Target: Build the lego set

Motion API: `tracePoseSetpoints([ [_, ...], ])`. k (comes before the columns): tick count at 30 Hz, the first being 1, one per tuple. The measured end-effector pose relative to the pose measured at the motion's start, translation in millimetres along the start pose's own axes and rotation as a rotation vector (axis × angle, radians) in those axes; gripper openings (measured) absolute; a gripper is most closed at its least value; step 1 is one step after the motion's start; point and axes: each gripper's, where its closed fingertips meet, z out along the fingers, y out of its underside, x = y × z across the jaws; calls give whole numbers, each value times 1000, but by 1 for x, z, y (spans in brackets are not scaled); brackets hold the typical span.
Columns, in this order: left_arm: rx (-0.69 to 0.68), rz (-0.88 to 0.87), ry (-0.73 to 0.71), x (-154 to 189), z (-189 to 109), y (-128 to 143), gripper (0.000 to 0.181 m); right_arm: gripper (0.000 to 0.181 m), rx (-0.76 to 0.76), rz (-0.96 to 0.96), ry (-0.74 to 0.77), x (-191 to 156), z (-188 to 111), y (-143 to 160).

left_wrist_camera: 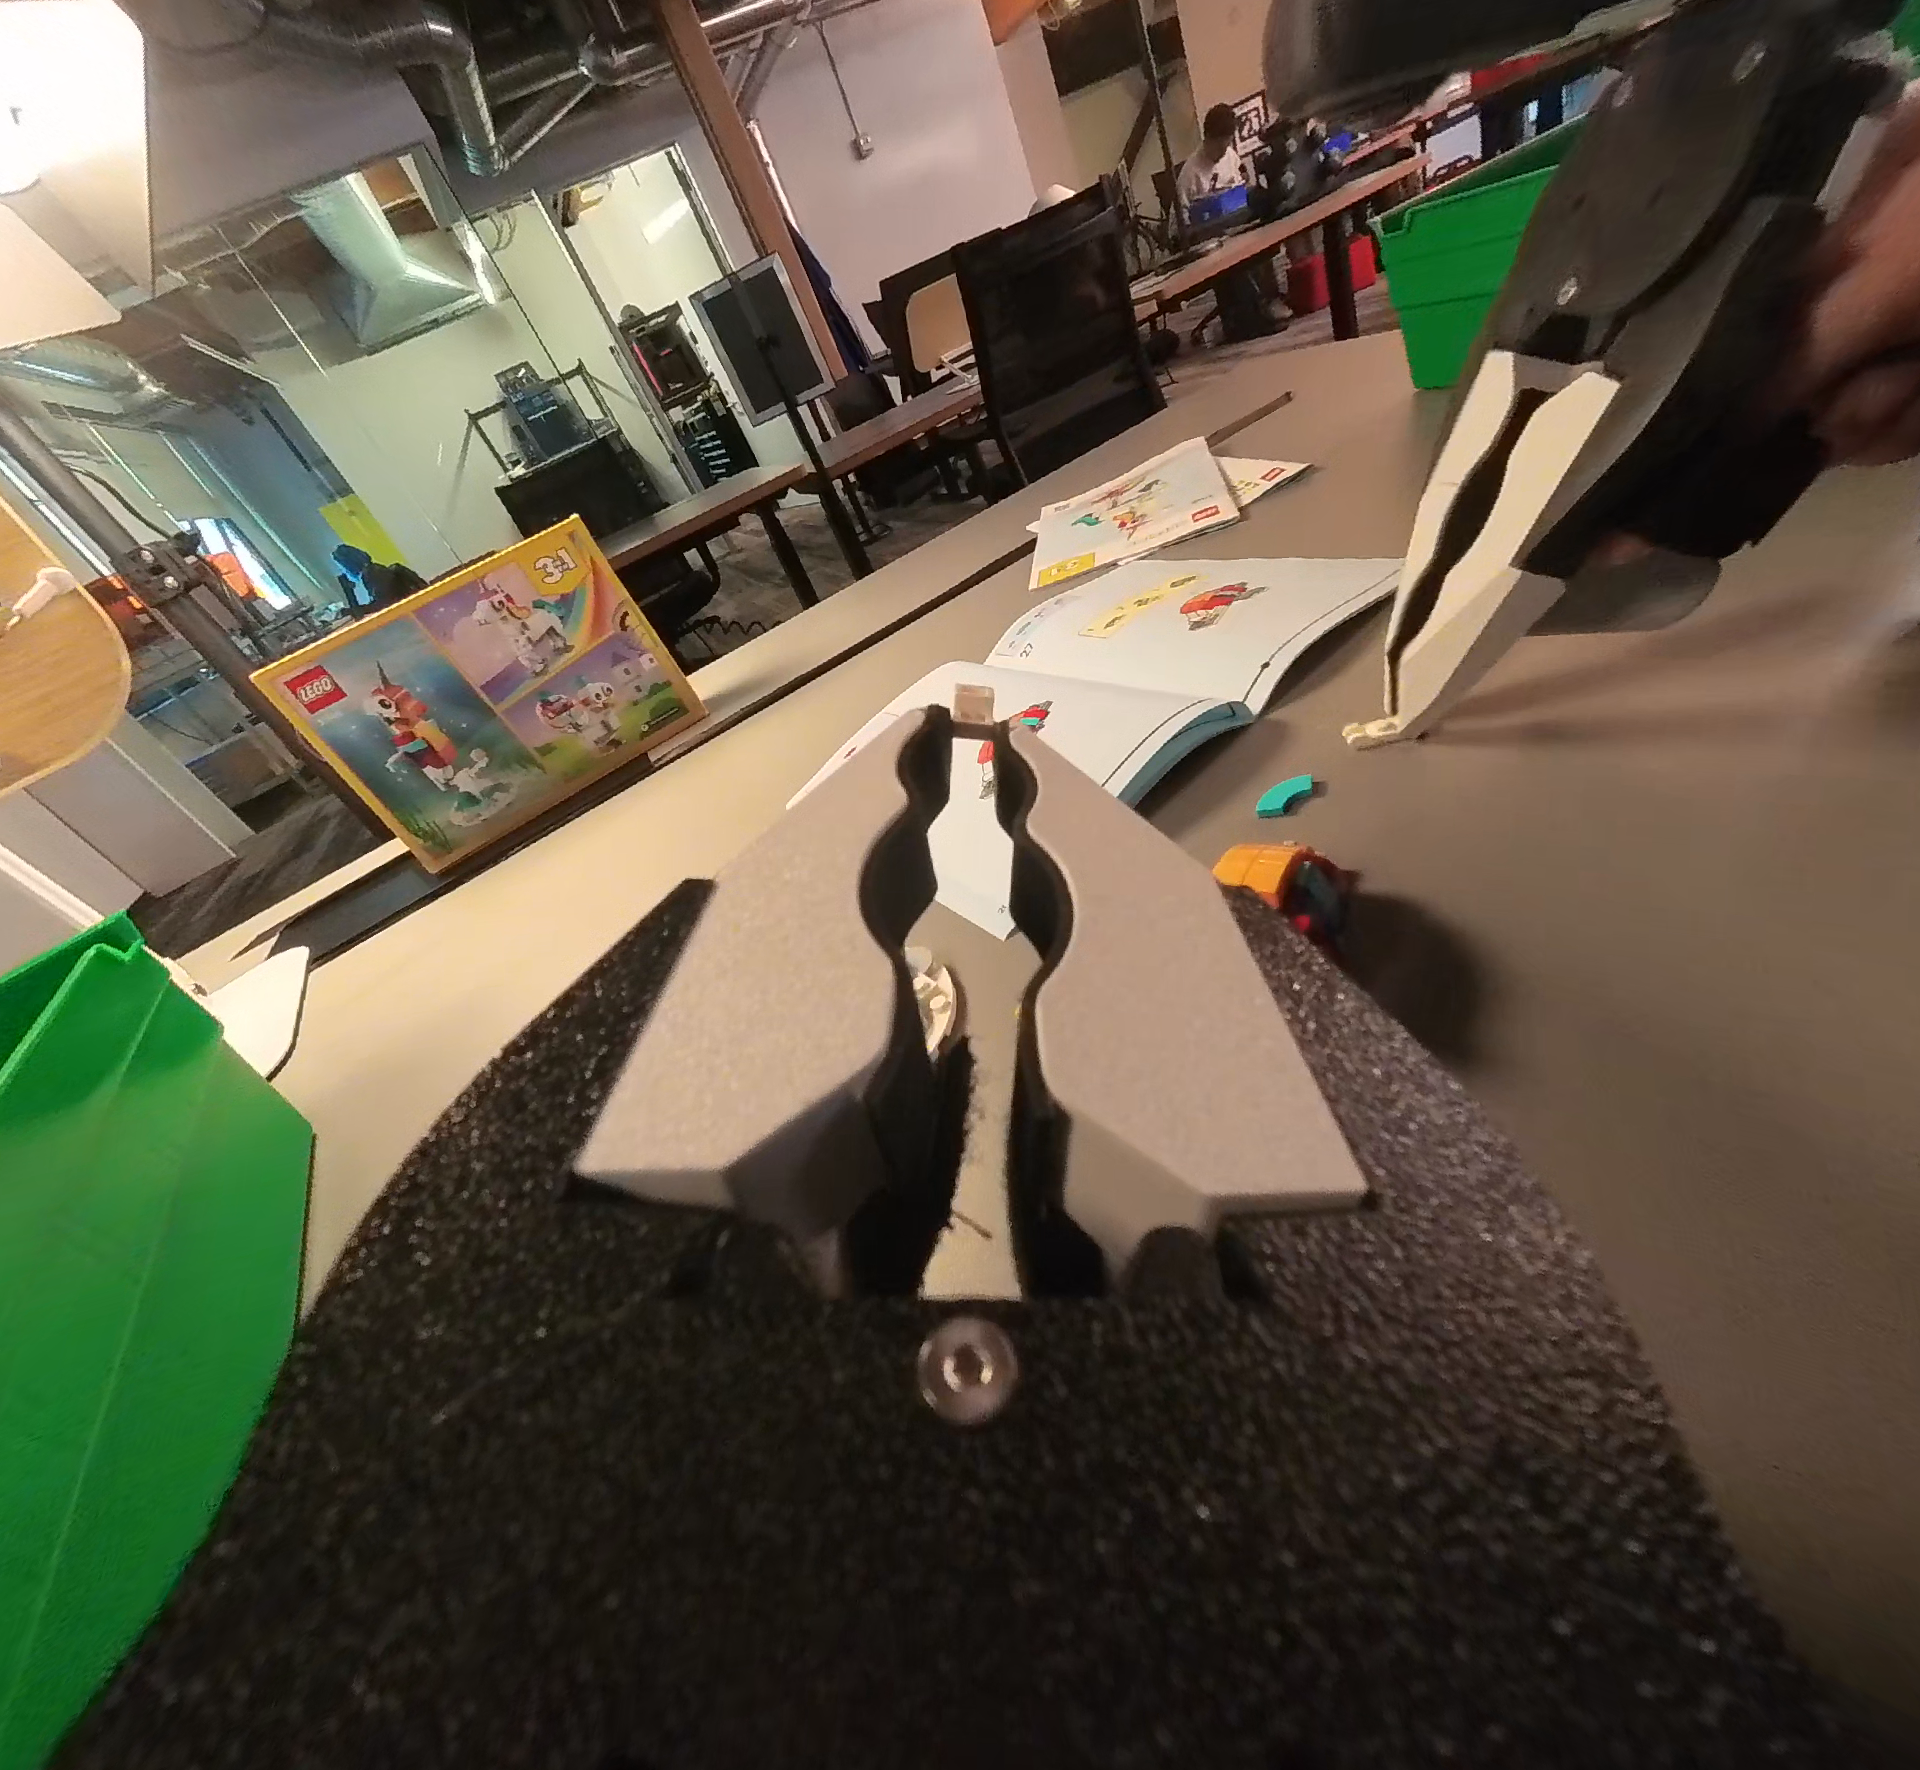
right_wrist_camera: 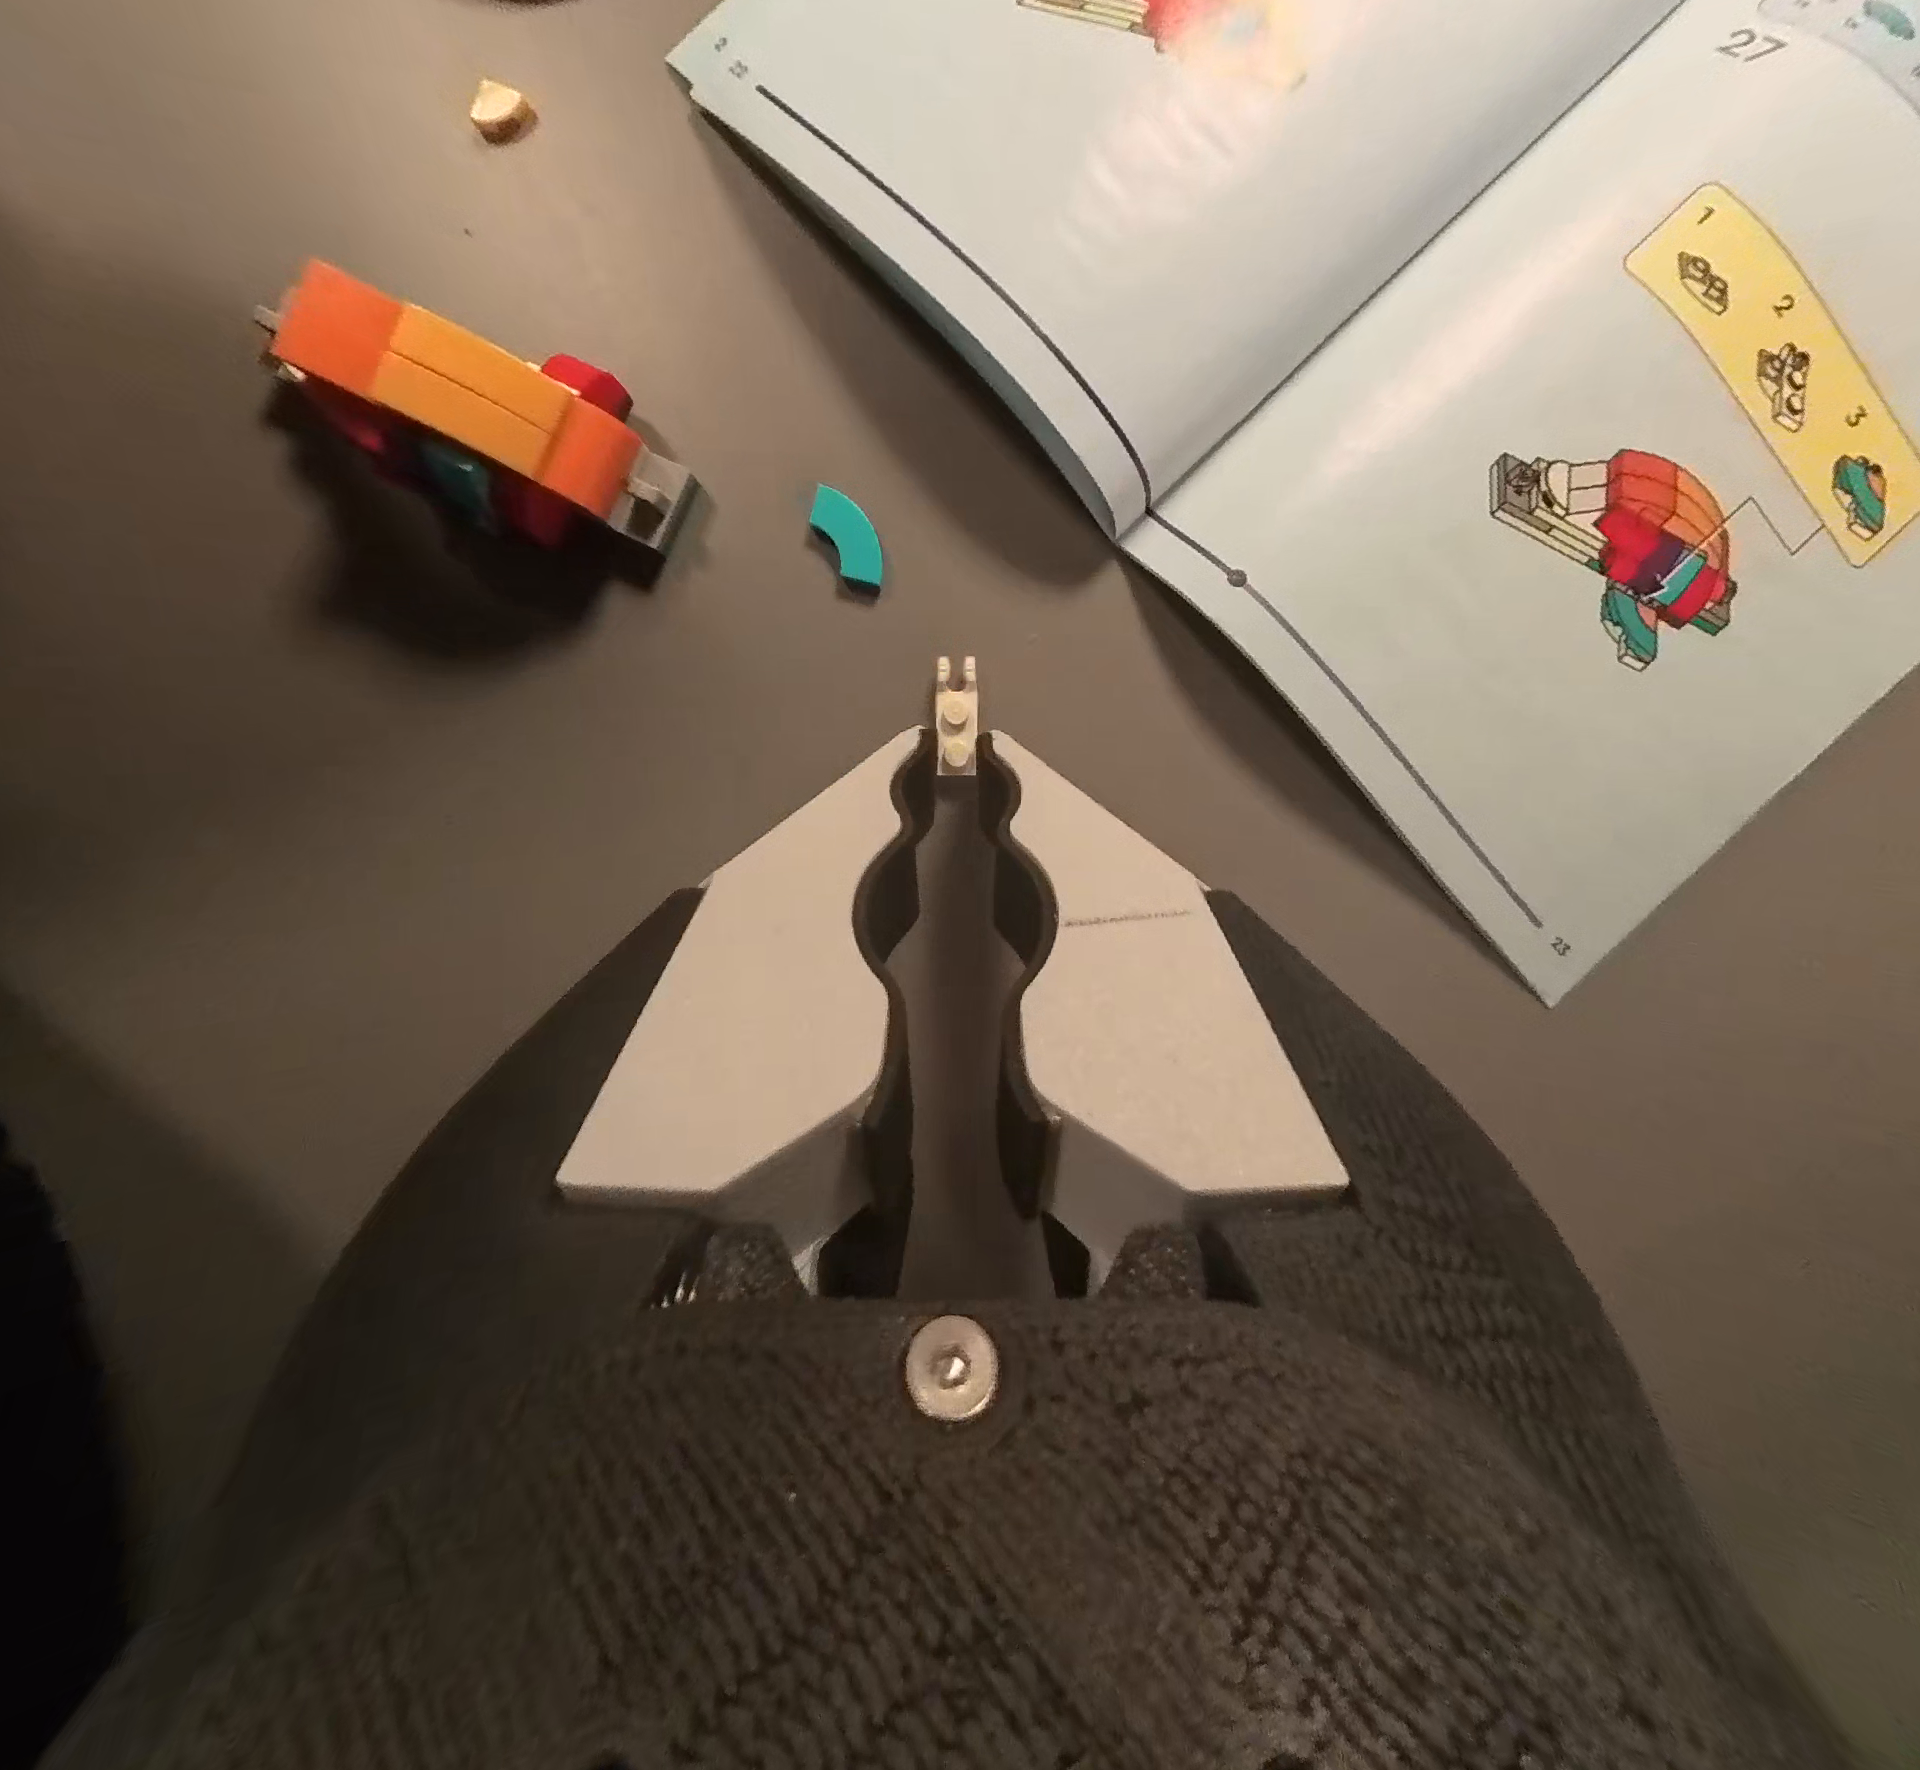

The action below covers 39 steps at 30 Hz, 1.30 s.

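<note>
The right gripper (right_wrist_camera: 958, 752) pinches a small cream brick (right_wrist_camera: 957, 721) at its jaw tips, low over the tabletop (right_wrist_camera: 416, 785). The left gripper (left_wrist_camera: 974, 731) jaws grip a small grey piece (left_wrist_camera: 974, 704).

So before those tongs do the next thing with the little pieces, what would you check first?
1. Right tongs holding the small cream clip piece: ok, pinched at the tips.
2. Left tongs holding a small pale piece: ok.
3. Teal curved tile within reach, lying free: ok.
4. Orange part-built model upright for attaching: not ok, it lies on its side.
5. Instruction booklet open: ok.
6. How the two held pieces line up: cannot tell.
</note>
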Motion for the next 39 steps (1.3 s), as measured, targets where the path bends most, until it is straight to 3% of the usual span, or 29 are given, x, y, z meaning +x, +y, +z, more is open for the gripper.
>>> tracePoseSetpoints([
  [39,3,-34,14,-1,1,-2,5,13,-24,-19,-47,-7,-2,1],
])
